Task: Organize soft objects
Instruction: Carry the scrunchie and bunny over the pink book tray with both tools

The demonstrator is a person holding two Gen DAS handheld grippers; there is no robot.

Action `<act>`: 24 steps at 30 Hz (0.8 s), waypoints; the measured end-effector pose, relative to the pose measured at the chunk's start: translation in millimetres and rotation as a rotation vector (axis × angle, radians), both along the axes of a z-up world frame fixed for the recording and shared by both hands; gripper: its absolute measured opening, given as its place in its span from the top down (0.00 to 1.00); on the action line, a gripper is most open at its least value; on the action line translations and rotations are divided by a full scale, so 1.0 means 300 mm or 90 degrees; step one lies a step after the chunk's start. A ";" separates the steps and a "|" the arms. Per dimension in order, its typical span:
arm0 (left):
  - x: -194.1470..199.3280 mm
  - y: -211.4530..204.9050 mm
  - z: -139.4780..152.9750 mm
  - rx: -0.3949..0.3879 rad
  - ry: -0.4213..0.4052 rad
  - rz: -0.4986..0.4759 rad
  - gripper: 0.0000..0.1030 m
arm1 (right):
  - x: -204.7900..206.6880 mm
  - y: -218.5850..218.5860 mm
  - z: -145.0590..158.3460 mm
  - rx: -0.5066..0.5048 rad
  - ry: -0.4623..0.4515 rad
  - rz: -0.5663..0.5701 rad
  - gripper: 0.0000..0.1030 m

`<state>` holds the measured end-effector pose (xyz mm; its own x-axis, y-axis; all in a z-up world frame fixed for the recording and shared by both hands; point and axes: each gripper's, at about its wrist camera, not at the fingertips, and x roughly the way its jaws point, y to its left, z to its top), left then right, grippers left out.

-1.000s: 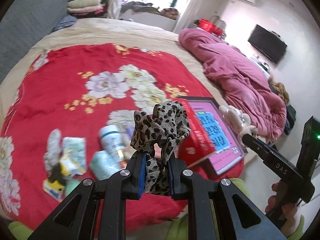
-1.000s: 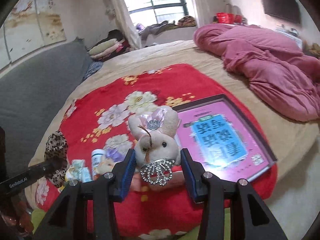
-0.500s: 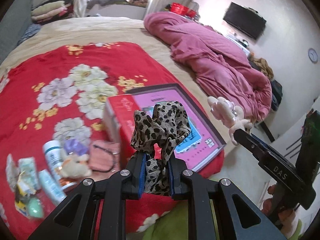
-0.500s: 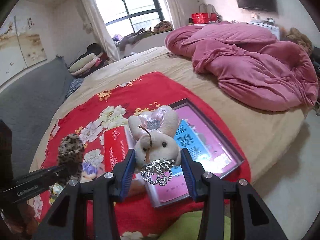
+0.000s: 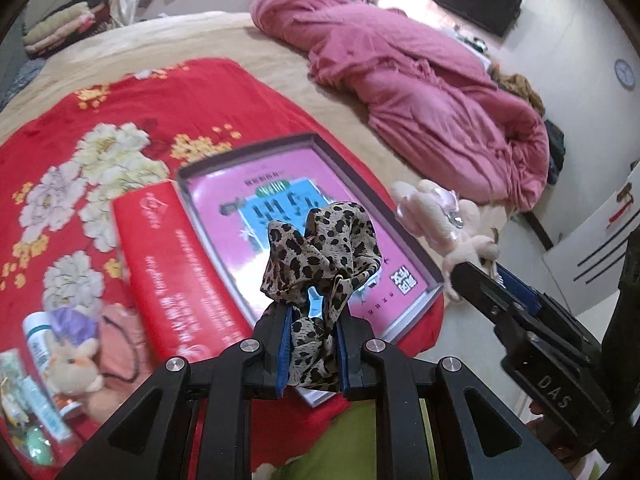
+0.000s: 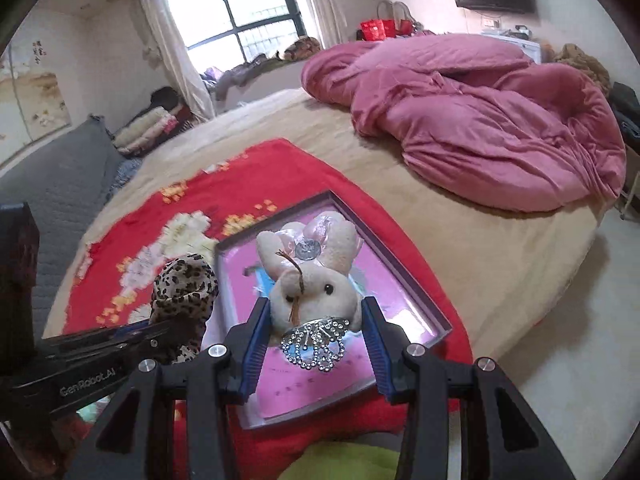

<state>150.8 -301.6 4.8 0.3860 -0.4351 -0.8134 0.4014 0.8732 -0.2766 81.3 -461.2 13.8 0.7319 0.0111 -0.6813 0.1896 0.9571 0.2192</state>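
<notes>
- Both grippers have swung away from the clutter of small items and now hang over the pink box lid (image 5: 280, 184), which lies empty on the red blanket (image 5: 160, 92).
- Left gripper (image 5: 312, 340) pinches one leopard-print scrunchie (image 5: 320, 248).
- Right gripper (image 6: 312, 344) clamps one plush bunny (image 6: 316, 280).

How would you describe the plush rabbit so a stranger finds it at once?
Start at the pink box lid on the red floral blanket. Above it, the right tongs grip a cream rabbit. Unlike the leopard-print scrunchie beside it, it wears a beaded bow.
</notes>
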 end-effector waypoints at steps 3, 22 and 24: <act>0.030 -0.050 -0.047 0.015 0.018 -0.012 0.82 | 0.025 -0.028 -0.053 0.002 0.018 -0.005 0.56; 0.148 -0.224 -0.280 0.076 0.096 -0.043 0.82 | 0.171 -0.125 -0.284 0.014 0.106 -0.023 0.56; 0.153 -0.227 -0.296 0.080 0.101 -0.042 0.82 | 0.176 -0.126 -0.296 0.013 0.112 -0.025 0.55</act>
<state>196.9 -369.8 -84.1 0.2237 -0.3457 -0.9113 0.4187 0.8784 -0.2304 134.2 -499.1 -75.1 0.6020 -0.0003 -0.7985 0.2635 0.9441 0.1982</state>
